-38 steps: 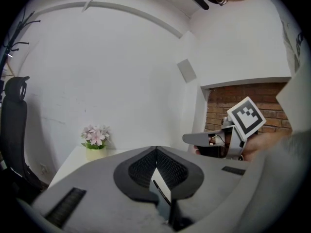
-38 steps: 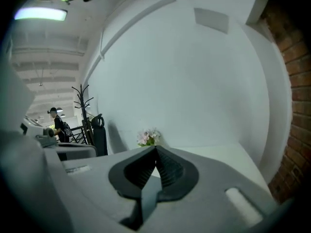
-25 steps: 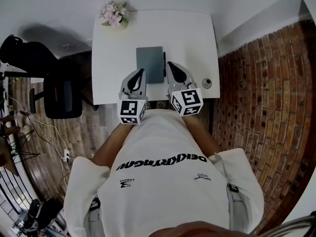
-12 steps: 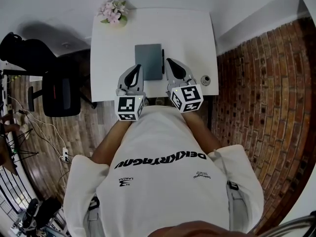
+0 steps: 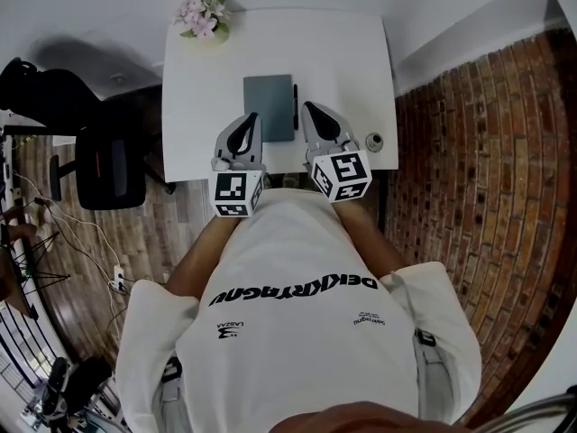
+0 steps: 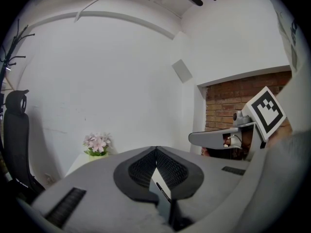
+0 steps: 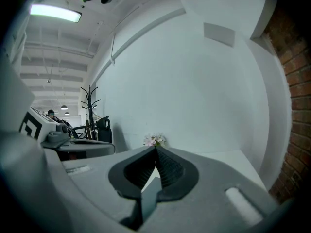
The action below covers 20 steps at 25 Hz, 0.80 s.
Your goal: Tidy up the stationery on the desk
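A grey notebook lies flat in the middle of the white desk. A black pen lies along the notebook's right edge. My left gripper is over the desk's near edge, at the notebook's near left corner, shut and empty. My right gripper is just right of the pen, also shut with nothing in it. In the left gripper view, the notebook and pen show in the gap below the closed tips. In the right gripper view, the tips meet over the notebook.
A pot of pink flowers stands at the desk's far left corner. A small round object sits at the near right edge. A black office chair stands left of the desk. A brick wall runs along the right.
The desk has drifted slightly up and left in the head view. Both grippers stay shut at the near edge, beside the notebook.
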Each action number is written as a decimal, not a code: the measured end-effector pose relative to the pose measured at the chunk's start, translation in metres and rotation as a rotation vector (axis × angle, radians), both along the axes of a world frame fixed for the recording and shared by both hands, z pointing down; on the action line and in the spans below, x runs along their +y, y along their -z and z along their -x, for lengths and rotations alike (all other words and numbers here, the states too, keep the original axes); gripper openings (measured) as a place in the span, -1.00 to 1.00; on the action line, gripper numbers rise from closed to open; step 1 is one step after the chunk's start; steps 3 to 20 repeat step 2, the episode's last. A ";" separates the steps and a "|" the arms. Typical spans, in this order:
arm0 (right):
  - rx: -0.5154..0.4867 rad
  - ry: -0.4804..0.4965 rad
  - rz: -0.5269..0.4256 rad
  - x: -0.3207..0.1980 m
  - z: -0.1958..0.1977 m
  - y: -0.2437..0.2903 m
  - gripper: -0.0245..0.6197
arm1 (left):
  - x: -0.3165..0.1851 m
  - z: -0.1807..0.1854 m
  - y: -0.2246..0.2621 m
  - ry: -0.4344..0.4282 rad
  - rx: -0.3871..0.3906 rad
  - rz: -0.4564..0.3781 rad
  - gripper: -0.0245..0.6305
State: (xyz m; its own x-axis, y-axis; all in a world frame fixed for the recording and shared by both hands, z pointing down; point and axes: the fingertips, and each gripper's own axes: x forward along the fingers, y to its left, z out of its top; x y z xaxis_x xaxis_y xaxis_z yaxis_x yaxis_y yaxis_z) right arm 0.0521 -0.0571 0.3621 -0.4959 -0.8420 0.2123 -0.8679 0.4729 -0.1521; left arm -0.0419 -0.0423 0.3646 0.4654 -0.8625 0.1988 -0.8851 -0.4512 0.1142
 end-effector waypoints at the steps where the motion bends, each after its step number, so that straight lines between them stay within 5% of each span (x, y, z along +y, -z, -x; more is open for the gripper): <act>1: 0.000 0.000 -0.001 0.000 -0.001 0.000 -0.93 | 0.000 -0.001 0.000 0.000 -0.001 0.000 -0.93; 20: -0.001 0.000 -0.001 0.000 -0.002 -0.001 -0.93 | 0.000 -0.002 -0.001 -0.001 -0.003 0.000 -0.93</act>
